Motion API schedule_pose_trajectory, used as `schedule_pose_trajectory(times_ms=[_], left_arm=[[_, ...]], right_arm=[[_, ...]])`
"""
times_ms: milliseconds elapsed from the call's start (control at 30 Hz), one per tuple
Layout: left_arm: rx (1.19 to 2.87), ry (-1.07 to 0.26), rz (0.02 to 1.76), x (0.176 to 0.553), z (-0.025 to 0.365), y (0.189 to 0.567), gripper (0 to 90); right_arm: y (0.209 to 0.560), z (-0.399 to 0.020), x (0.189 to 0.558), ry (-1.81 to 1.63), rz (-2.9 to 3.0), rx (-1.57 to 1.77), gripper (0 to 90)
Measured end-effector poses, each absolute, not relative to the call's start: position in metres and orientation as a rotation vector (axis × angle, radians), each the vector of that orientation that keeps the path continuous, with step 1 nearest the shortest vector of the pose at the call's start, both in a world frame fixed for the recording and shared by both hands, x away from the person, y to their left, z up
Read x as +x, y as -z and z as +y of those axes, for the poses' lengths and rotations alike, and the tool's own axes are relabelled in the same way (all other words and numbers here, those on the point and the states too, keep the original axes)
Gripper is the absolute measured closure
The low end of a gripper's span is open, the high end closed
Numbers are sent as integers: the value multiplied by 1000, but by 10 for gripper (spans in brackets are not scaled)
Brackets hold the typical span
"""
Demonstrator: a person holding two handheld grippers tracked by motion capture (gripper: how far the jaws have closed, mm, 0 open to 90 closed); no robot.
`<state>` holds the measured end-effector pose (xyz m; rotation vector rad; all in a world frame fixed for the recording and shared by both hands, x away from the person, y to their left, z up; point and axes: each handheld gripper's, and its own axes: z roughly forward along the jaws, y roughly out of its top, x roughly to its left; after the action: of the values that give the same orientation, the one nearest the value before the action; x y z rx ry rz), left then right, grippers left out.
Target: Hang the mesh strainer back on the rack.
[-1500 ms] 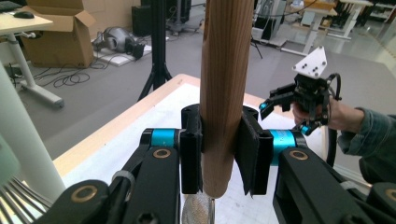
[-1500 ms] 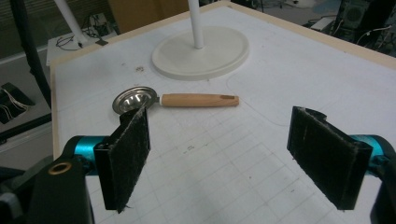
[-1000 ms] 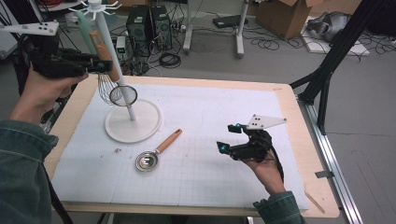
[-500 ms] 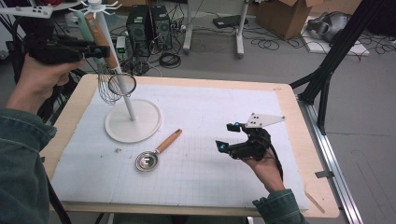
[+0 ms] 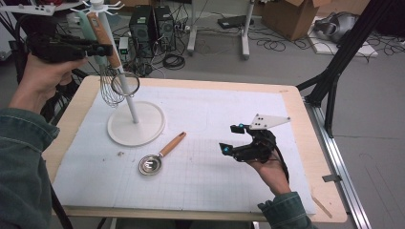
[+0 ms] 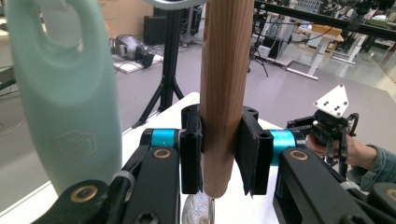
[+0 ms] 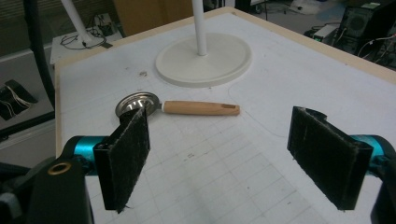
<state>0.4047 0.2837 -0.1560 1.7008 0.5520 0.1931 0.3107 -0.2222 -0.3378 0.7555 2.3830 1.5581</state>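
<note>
The whisk [image 5: 111,81] hangs high up by the white stand [image 5: 125,90], at about 10 o'clock on the bench [image 5: 200,88]. Its wooden handle [image 6: 223,93] is clamped between the jaws of the left gripper [image 5: 98,49]; the left gripper view shows both black pads pressing on the wood, one on each side. The wire part dangles below, just beside the pole.

A second ago the whisk was lower and leaned more. Now the left gripper has gone up a little and the handle top sits near the hooks at the top of the stand. I think the person is trying to hang the whisk on a hook. It does not look hung yet, because the jaws are clamped on it. A green handle [image 6: 65,93] hangs right next to it, so the whisk could bump it.

A small spoon [image 5: 161,153] with a wooden handle lies flat on the white mat [image 5: 205,181], at about 7 o'clock, near the round foot of the stand but not touching it. It has not moved.

The right gripper [image 5: 229,138] rests at about 4 o'clock, well apart from the spoon. Its jaws are wide apart with nothing between them, and it has stayed in the same place. I think the spoon may be next
</note>
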Motion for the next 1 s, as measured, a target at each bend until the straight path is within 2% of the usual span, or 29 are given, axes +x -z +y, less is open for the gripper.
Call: schedule_pose_trajectory(times_ms=[1000], left_arm=[[1624, -174, 623, 405, 292, 172, 720]], right_arm=[[336, -216, 312, -1577, 2385, 732, 203]])
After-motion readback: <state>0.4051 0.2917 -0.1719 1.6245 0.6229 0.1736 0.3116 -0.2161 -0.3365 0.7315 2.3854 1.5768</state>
